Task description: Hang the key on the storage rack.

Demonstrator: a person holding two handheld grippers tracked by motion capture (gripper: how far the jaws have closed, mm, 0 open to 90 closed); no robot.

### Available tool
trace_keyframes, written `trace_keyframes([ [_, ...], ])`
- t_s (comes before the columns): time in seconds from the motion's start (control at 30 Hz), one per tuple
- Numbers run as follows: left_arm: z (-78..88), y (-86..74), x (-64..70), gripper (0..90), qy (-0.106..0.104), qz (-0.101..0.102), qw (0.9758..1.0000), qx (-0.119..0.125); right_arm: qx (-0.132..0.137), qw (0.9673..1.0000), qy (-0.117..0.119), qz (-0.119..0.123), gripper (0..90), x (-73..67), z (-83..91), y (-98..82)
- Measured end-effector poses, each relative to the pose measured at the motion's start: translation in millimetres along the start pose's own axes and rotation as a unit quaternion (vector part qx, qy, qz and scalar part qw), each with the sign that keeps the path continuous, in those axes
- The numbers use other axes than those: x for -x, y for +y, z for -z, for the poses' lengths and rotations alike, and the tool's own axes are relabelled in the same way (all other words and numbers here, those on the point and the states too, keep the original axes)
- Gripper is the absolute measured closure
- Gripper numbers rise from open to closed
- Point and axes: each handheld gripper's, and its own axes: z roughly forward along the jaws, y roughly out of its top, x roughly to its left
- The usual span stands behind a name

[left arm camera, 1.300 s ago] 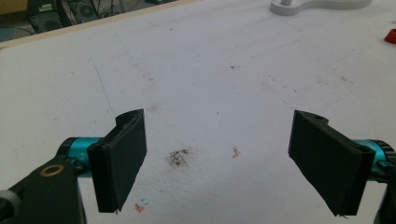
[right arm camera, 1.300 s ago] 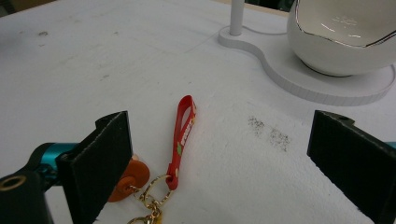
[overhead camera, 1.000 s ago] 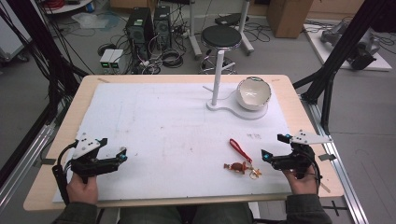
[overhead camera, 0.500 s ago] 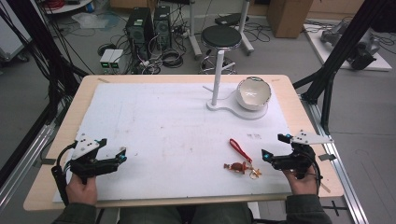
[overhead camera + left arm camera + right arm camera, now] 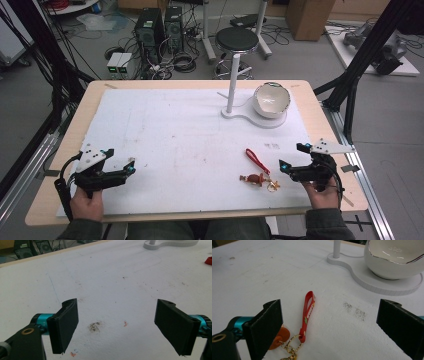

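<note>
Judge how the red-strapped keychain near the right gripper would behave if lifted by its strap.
The keychain would probably dangle: its red strap looks thin and flexible, lying flat on the table. It seems light, being small beside the right gripper. The charm and gold rings would likely swing and shift, since they hang from loose links.

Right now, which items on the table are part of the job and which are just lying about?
In play, likely:
- keychain with red strap, nearest the right gripper, whose jaws are open
- white bowl on the white stand, maybe the target

Idle:
- left gripper, open over bare white mat
- stool and computer towers on the floor behind the table
</note>
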Motion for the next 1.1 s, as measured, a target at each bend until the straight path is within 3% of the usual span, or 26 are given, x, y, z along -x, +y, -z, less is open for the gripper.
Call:
trace_keyframes([
  [0.33, -1.1, 0.1, -0.6, 19.8, 0.000, 0.001, 1.0000, 0.000, -0.014, 0.9999, -0.001, 0.006, 6.0, -2.5, -15.5, 8.7],
  [0.43, -1.0, 0.0, -0.2, 19.8, 0.001, 0.001, 1.0000, 0.001, -0.021, 0.9998, 0.003, 0.005, 13.6, -4.2, -19.7, 12.0],
  [0.83, -1.5, -0.5, -0.4, 19.8, 0.001, 0.003, 1.0000, 0.001, -0.047, 0.9988, 0.009, 0.000, 22.4, -11.8, -37.4, 21.8],
  [1.1, -2.3, -0.8, -0.9, 19.8, 0.001, 0.004, 1.0000, 0.000, -0.093, 0.9951, 0.032, -0.009, 37.2, -17.2, -50.3, 19.1],
])
